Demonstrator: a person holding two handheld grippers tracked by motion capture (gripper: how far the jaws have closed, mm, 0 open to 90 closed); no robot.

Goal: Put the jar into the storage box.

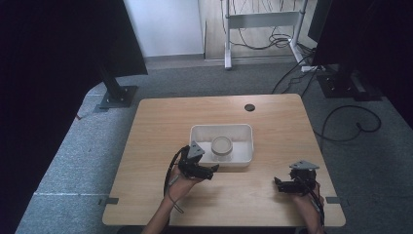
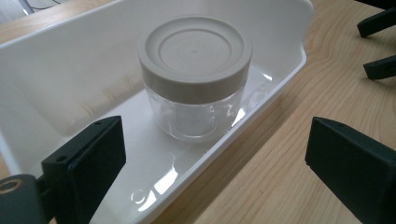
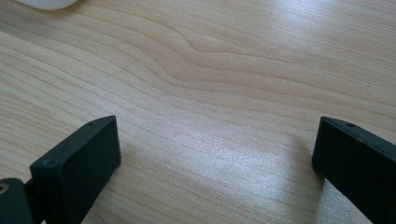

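Observation:
A clear jar with a beige screw lid [image 1: 221, 146] [image 2: 194, 74] stands upright in a shallow white tray [image 1: 243, 131] [image 2: 56, 70] at the middle of the wooden table. My left gripper [image 1: 213, 170] [image 2: 217, 158] is open at the tray's near edge, just short of the jar. In its own view one jaw is over the tray and the other over the bare table. My right gripper [image 1: 277, 184] [image 3: 215, 154] is open low over bare wood at the front right, with nothing between its jaws. It points left toward the tray.
A round cable hole [image 1: 250, 107] sits near the table's far edge. Black stands [image 1: 114, 90] and cables [image 1: 350, 122] lie on the grey carpet around the table. The tray's corner [image 3: 46, 3] shows at the top left of the right gripper view.

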